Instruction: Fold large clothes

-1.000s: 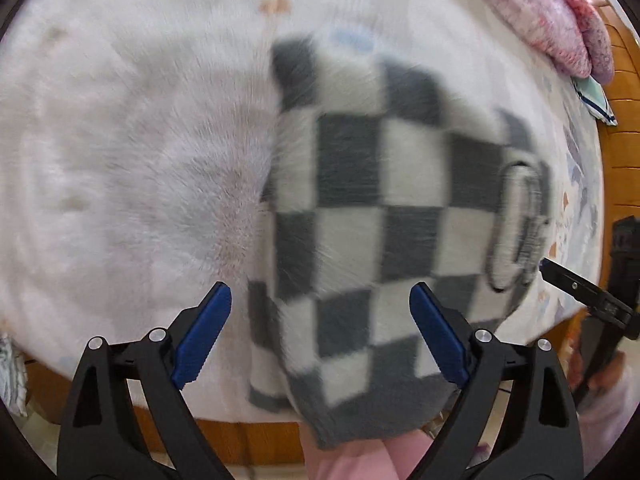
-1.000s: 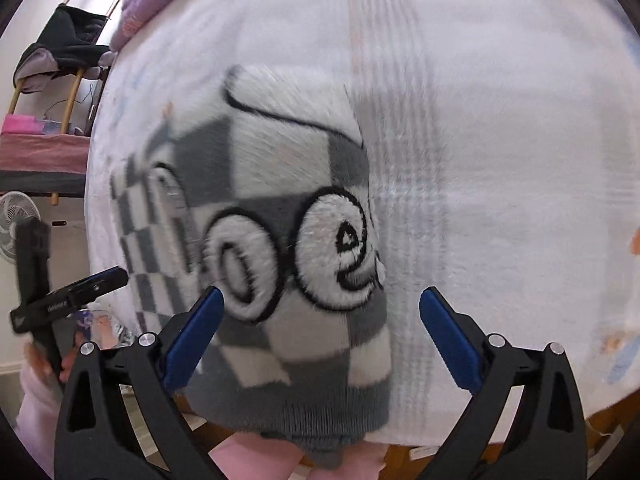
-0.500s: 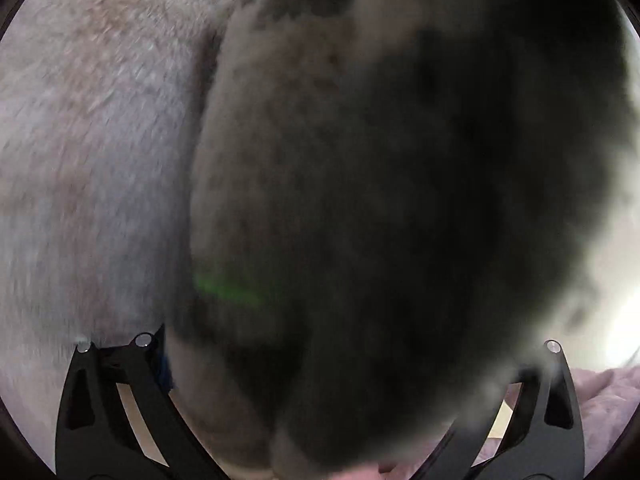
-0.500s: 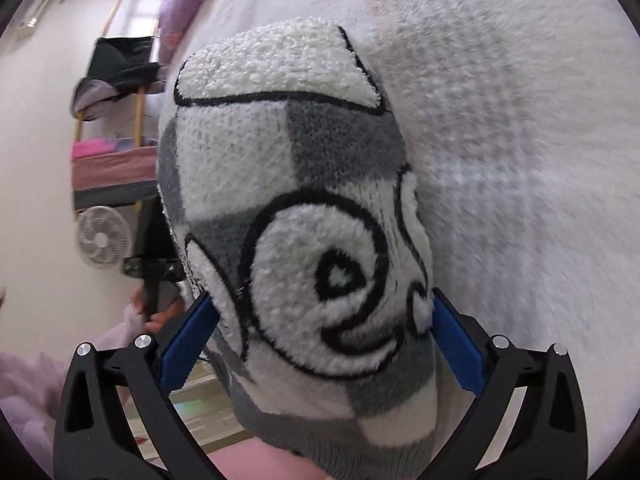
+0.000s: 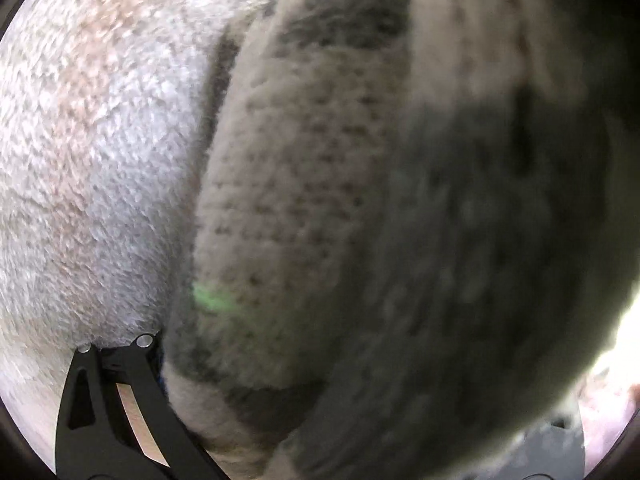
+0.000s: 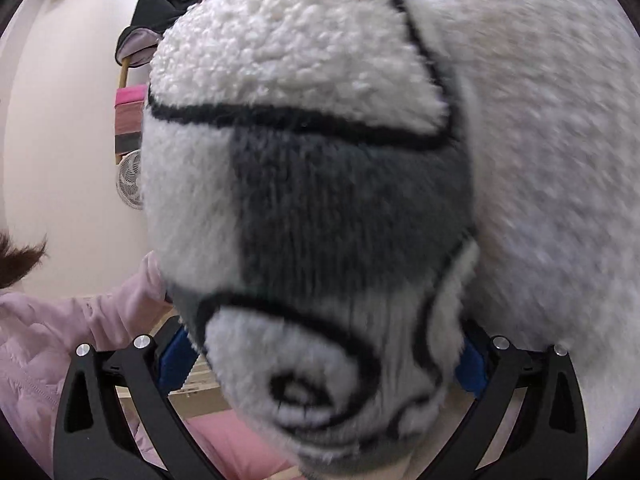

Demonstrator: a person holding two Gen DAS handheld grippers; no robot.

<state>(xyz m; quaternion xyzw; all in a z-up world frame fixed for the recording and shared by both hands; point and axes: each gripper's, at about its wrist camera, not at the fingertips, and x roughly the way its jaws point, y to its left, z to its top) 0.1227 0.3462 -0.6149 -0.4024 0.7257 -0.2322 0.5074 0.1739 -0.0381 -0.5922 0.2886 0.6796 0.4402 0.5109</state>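
Left wrist view: the checked fleece garment (image 5: 360,220) fills the frame, blurred and close to the lens, lying against the white fleece bed cover (image 5: 88,168); of the left gripper (image 5: 320,432) only the left finger (image 5: 120,408) shows, its partner buried behind cloth, so whether it is parted or clamped cannot be told. Right wrist view: the same garment (image 6: 320,208), already folded into a thick bundle judging by its layered edge, sits between the fingers of the right gripper (image 6: 320,360); both blue pads (image 6: 176,356) press its sides, so the jaws appear clamped on it. Progress, as judged: the main folds seem made; a last fold or the setting-down remains. Against one second earlier: the garment then lay ahead on the cover, both grippers wide apart and clear of it; now both are closed in upon it, and its edge seems raised toward the lenses.
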